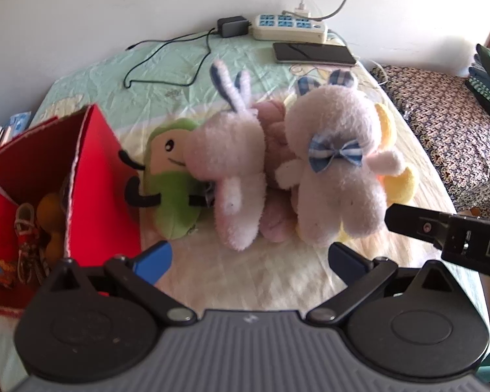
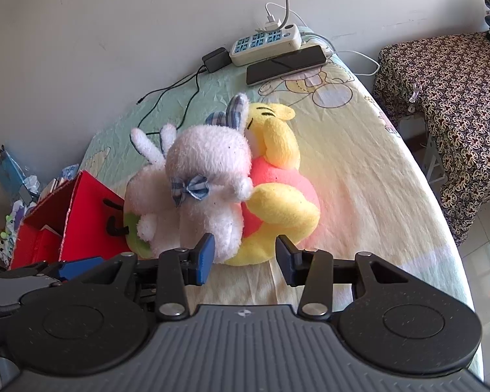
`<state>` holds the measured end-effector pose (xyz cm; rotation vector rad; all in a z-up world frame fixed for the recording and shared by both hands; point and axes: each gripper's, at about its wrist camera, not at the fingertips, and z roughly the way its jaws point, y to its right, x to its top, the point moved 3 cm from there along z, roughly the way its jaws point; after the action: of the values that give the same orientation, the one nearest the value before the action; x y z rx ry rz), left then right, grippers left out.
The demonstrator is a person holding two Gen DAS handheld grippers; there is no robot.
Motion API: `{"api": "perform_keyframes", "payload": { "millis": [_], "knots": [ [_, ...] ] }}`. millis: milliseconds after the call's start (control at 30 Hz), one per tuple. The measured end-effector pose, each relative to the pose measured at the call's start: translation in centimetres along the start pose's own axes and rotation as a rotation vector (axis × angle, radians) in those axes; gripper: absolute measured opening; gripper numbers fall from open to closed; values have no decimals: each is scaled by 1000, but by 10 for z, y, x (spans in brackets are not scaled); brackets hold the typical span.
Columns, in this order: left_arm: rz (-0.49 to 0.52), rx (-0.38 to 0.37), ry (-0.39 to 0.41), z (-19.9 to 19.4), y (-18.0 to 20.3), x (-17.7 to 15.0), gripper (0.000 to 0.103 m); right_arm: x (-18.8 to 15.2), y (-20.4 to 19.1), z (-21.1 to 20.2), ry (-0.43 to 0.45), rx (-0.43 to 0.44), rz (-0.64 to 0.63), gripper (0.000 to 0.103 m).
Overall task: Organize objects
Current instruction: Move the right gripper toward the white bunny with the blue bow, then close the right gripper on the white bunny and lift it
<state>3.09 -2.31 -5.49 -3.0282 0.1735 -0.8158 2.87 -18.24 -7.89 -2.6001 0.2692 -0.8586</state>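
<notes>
A pile of plush toys lies mid-table: a white rabbit with a blue checked bow (image 1: 333, 166) (image 2: 209, 176), a second white rabbit (image 1: 232, 170) (image 2: 143, 189), a green plush with a face (image 1: 170, 176), a pink plush (image 1: 274, 150) between the rabbits, and a yellow bear in a pink shirt (image 2: 277, 192) (image 1: 395, 150). My left gripper (image 1: 250, 261) is open and empty, just in front of the pile. My right gripper (image 2: 245, 258) is open and empty, its fingers at the bear's lower edge. Its body shows in the left wrist view (image 1: 447, 232).
An open red box (image 1: 91, 183) (image 2: 78, 222) stands left of the pile and holds small items. At the back by the wall lie a power strip (image 1: 289, 26) (image 2: 266, 44), a phone (image 1: 313, 54) (image 2: 285, 63), a black adapter (image 1: 232, 26) with its cable. A patterned surface (image 2: 441, 98) stands right.
</notes>
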Motion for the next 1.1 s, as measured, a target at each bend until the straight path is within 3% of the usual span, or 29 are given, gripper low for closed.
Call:
{"api": "perform_keyframes", "payload": {
  "millis": [167, 367, 567, 633, 833, 900, 1100],
  "knots": [
    [37, -42, 53, -5, 1, 10, 101, 12, 3, -4, 39, 23, 15, 46],
    [-12, -238, 68, -1, -2, 22, 99, 30, 4, -1, 68, 85, 40, 46],
    [-12, -351, 101, 9, 5, 31, 98, 45, 0, 19, 66, 139, 5, 50],
    [8, -356, 117, 12, 11, 33, 97, 47, 0, 26, 57, 146, 9, 53],
    [3, -376, 48, 44, 16, 43, 68, 48, -1, 44, 9, 196, 11, 59],
    [2, -385, 39, 48, 18, 44, 61, 47, -3, 47, -11, 233, 6, 48],
    [38, -361, 88, 34, 21, 42, 56, 45, -8, 33, 27, 256, -36, 43]
  ]
}}
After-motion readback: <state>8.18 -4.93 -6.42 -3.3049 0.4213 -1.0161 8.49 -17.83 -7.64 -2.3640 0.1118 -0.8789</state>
